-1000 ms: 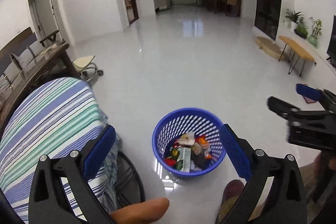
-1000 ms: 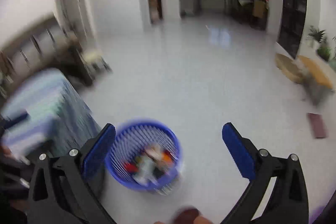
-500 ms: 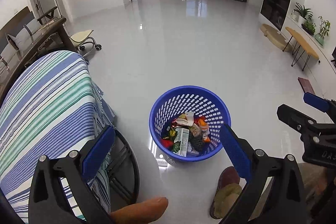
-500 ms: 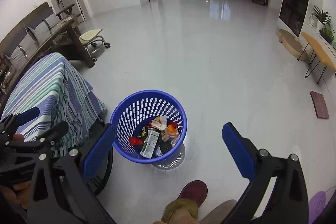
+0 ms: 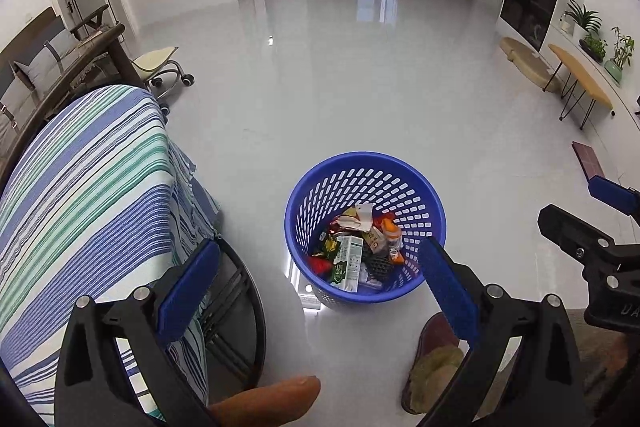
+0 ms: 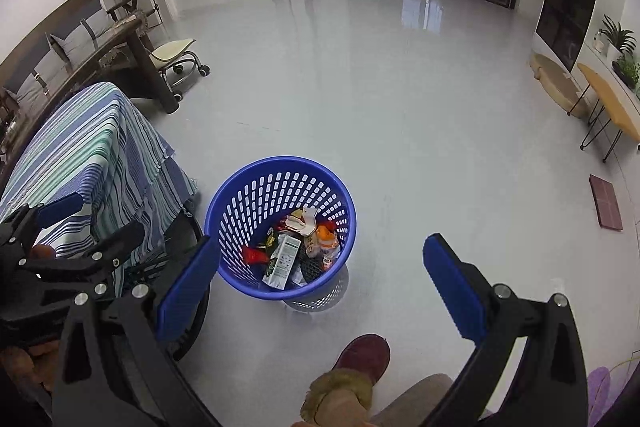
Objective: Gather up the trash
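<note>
Trash (image 5: 356, 251) heaped in basket (image 5: 320, 187), lower pieces hidden.

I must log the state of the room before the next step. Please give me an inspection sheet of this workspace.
Surface: glossy pale floor, no loose trash seen on it.
Job's things: blue basket upright on the floor, holding a carton and wrappers.
Clutter: striped cloth over a table beside the basket; slipper near it.
Grippers: left hand-held gripper open, empty; right hand-held gripper open, empty.
Cables: nothing seen.
Surroundings: bench, plants, rolling chair.
</note>
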Demonstrator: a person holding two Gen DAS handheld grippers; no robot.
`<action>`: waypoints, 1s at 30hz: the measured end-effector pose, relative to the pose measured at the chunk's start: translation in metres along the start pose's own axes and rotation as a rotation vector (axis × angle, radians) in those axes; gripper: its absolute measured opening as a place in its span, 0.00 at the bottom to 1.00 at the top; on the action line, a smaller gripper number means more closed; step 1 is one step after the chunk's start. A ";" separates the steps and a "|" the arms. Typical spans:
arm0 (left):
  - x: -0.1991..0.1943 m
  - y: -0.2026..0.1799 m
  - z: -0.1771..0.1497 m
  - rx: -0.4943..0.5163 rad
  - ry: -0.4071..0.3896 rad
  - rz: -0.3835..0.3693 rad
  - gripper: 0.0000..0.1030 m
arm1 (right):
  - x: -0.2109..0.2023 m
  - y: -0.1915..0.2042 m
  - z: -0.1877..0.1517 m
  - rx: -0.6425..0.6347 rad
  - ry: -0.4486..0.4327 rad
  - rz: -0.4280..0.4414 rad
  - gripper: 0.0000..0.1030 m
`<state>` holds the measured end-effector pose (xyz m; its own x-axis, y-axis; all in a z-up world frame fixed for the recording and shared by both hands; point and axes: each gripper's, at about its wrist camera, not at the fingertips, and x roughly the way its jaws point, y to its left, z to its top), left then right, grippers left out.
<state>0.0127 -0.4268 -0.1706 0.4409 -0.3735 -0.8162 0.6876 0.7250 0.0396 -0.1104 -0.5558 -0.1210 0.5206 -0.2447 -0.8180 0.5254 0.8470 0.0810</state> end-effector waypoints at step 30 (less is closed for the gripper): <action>0.004 0.000 -0.002 0.007 0.012 0.003 0.95 | 0.004 0.001 -0.003 0.001 0.010 -0.007 0.95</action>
<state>0.0136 -0.4276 -0.1749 0.4356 -0.3646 -0.8230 0.6904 0.7220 0.0456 -0.1096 -0.5544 -0.1263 0.5098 -0.2459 -0.8244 0.5297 0.8448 0.0755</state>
